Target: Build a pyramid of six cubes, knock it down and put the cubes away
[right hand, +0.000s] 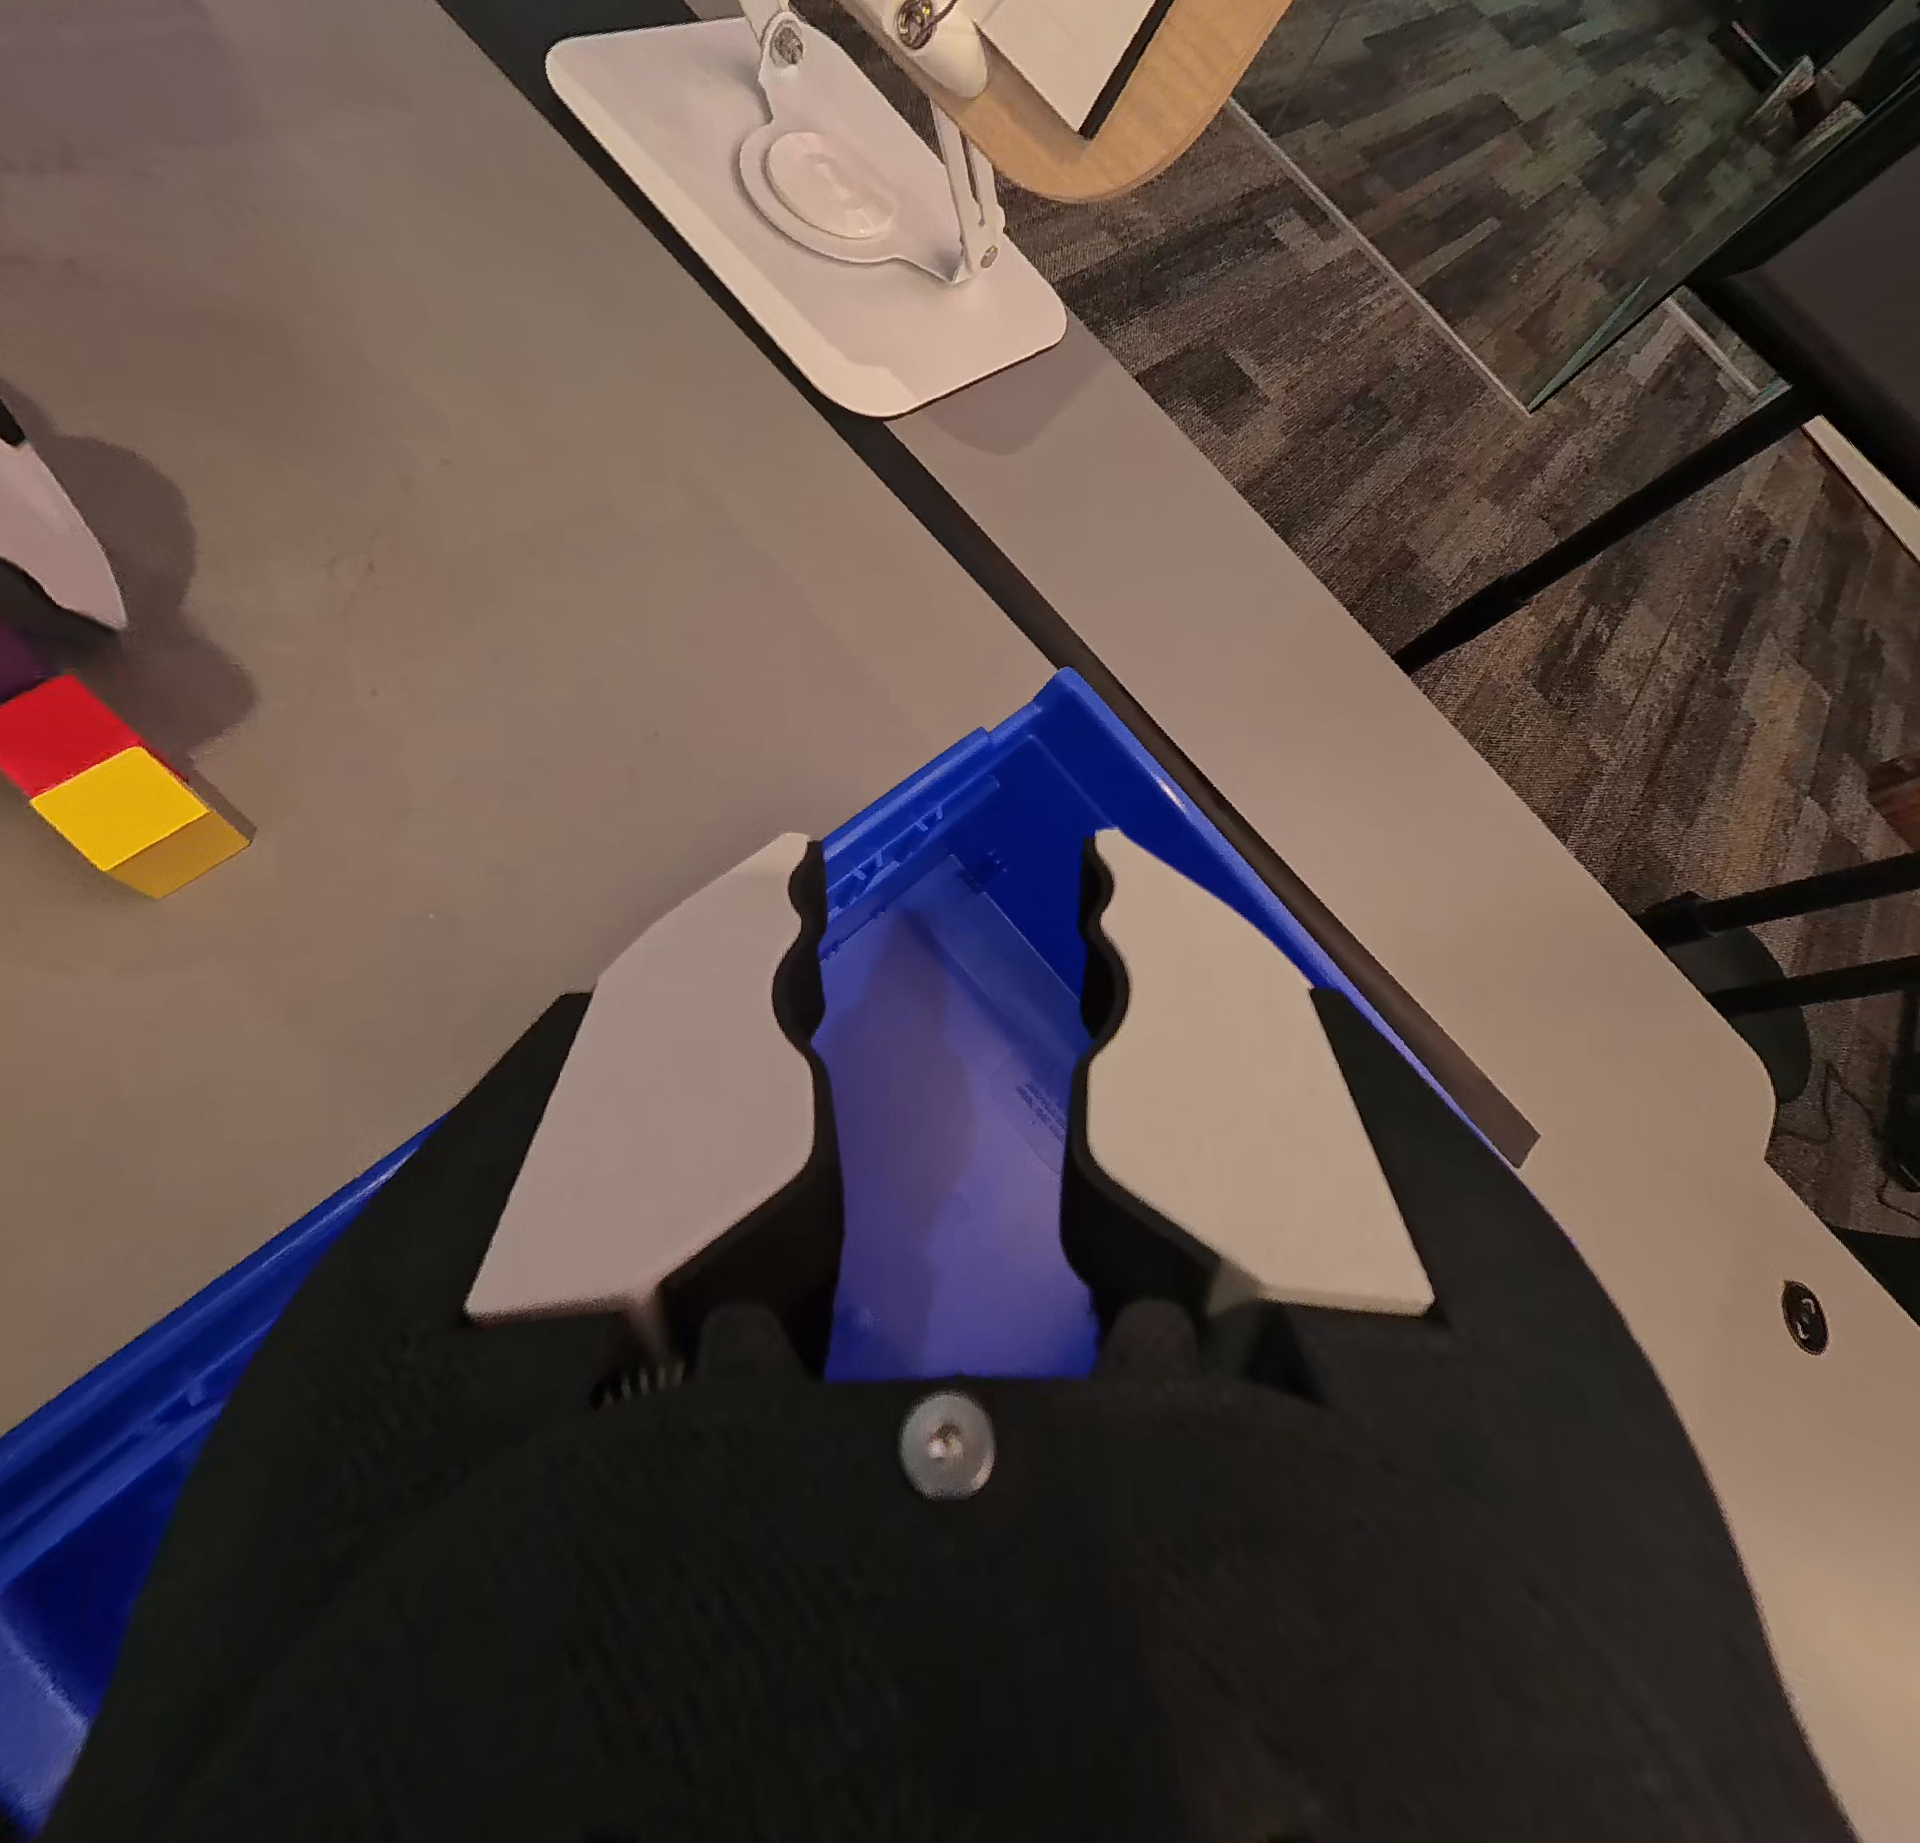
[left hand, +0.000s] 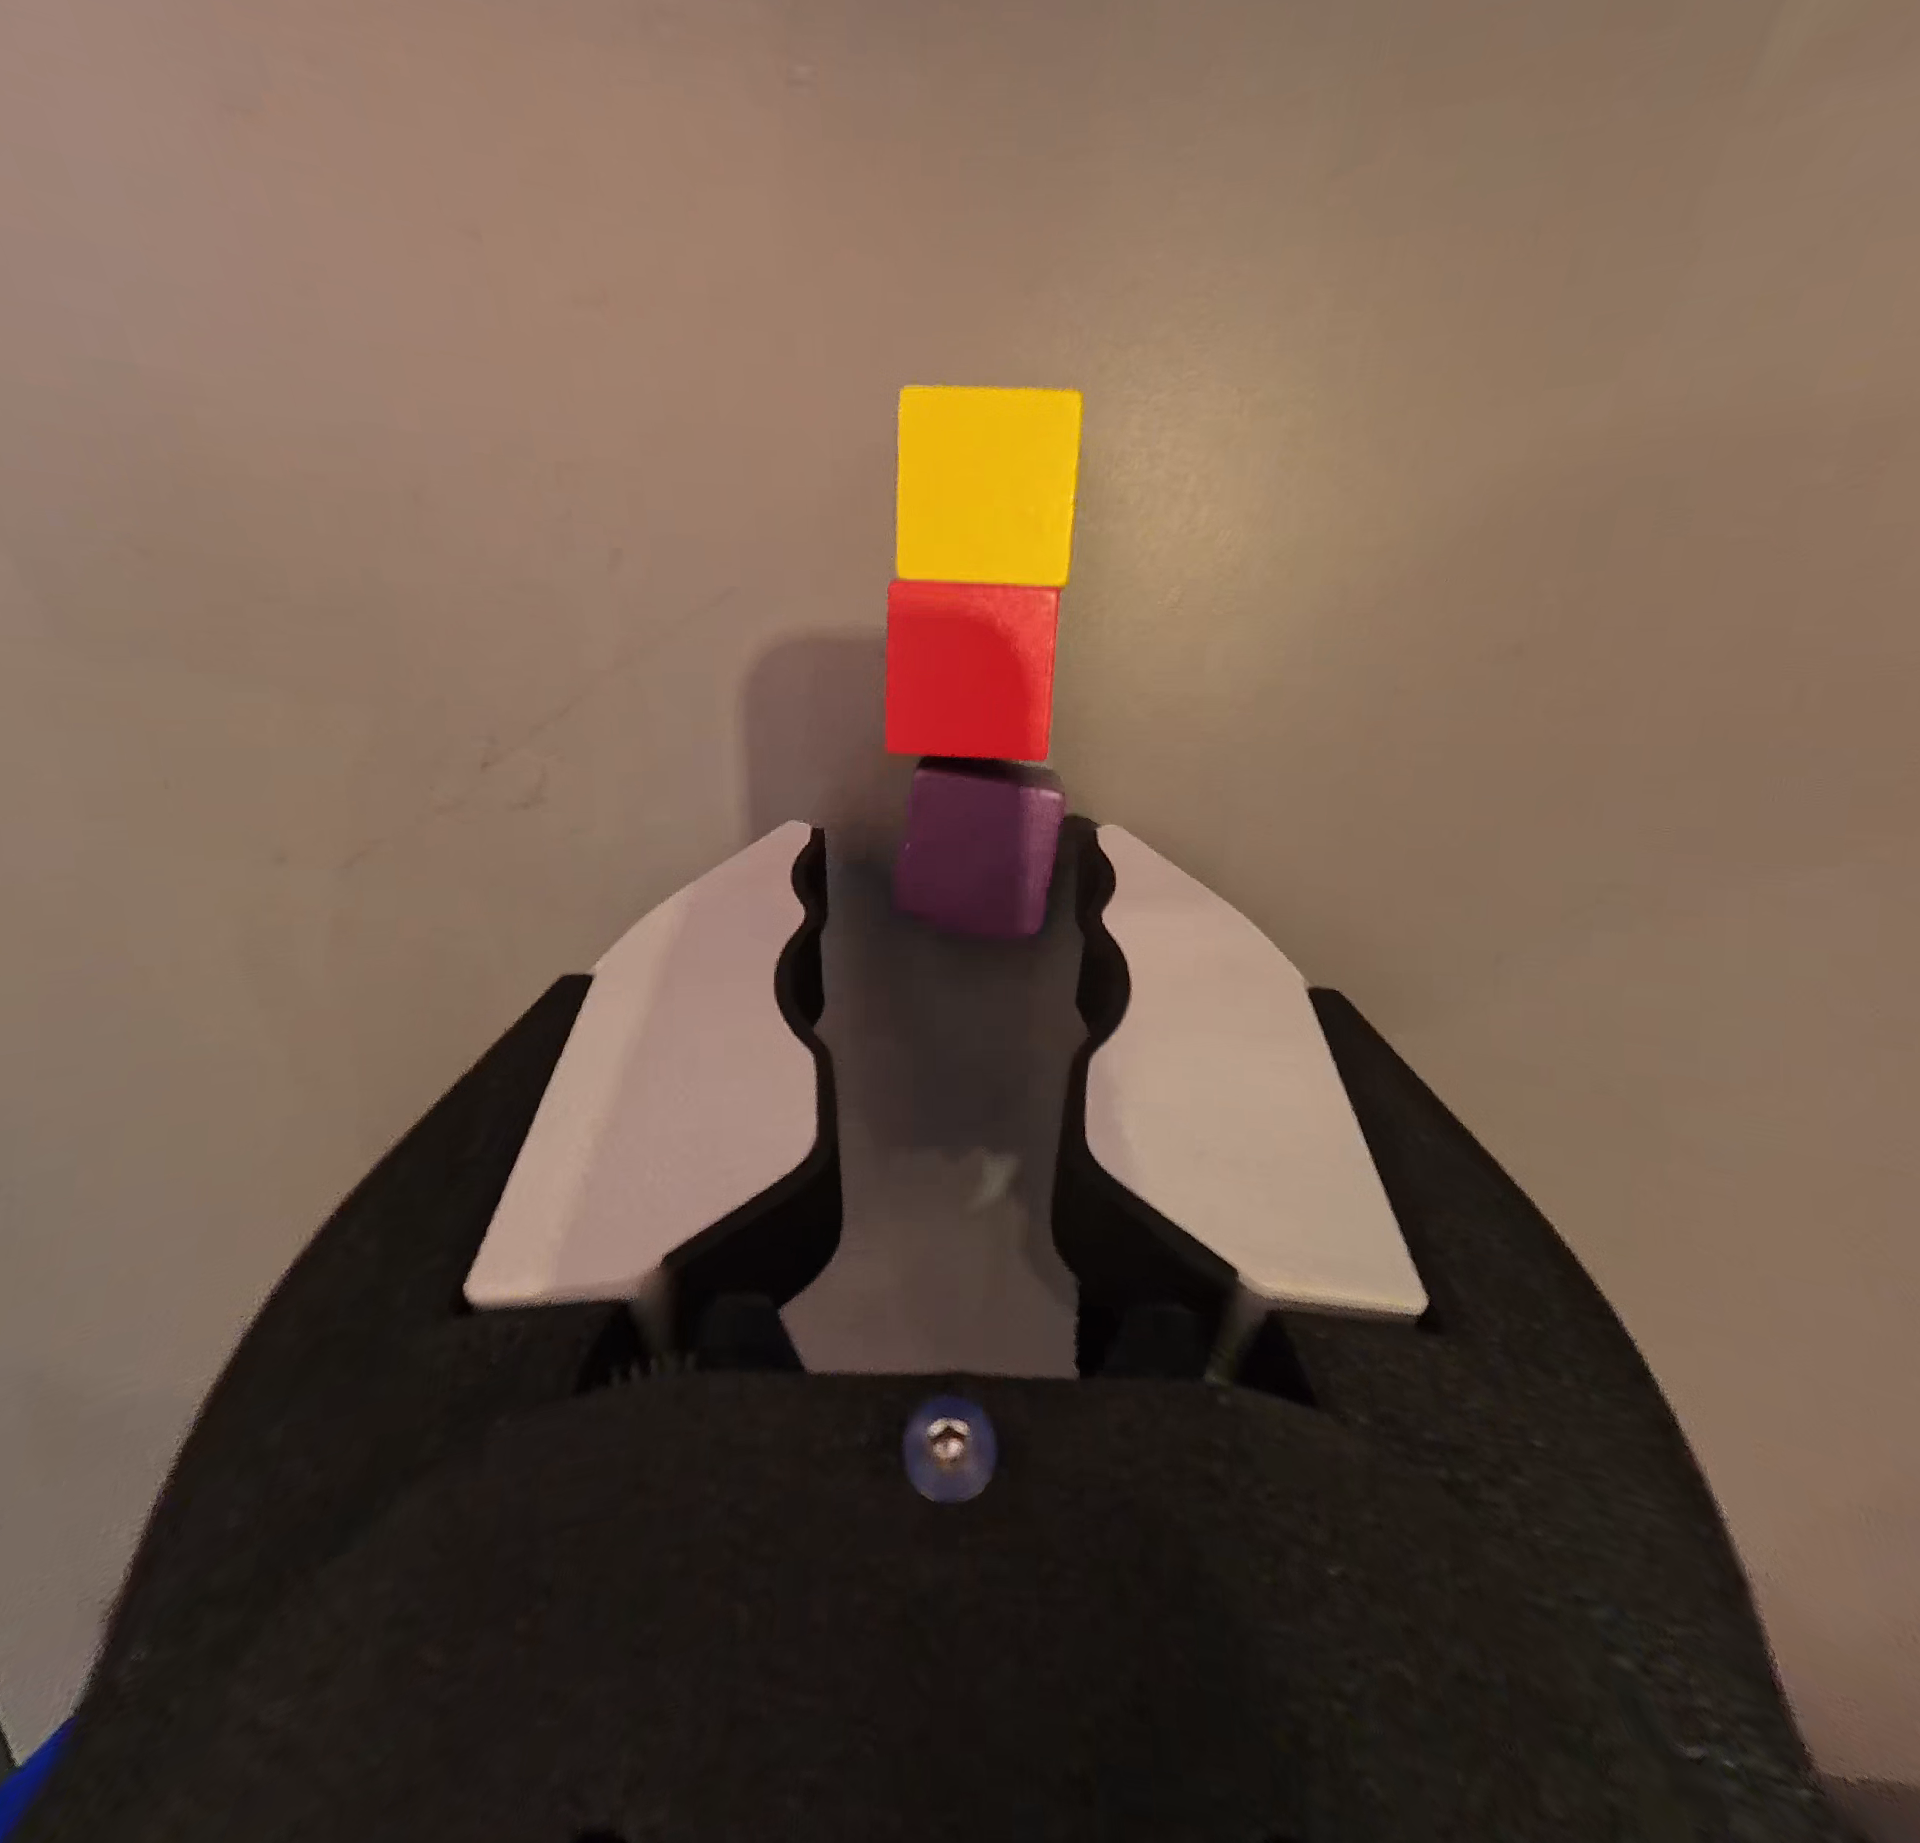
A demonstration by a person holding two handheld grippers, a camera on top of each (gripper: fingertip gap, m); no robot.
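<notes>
Three cubes (left hand: pixel 982 666), one blue bin (right hand: pixel 1049 785).

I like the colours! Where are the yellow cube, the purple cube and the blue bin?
yellow cube (left hand: pixel 987 484), left wrist view, top face.
purple cube (left hand: pixel 977 853), left wrist view, top face.
blue bin (right hand: pixel 1049 754), right wrist view, far corner wall.

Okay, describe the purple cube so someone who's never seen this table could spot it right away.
On the grey table, three cubes lie in a row. The purple cube is the end one, next to the red cube, with the yellow cube at the far end. It alone is dark, slightly askew, and sits between the open tips of the left hand-held gripper.
</notes>
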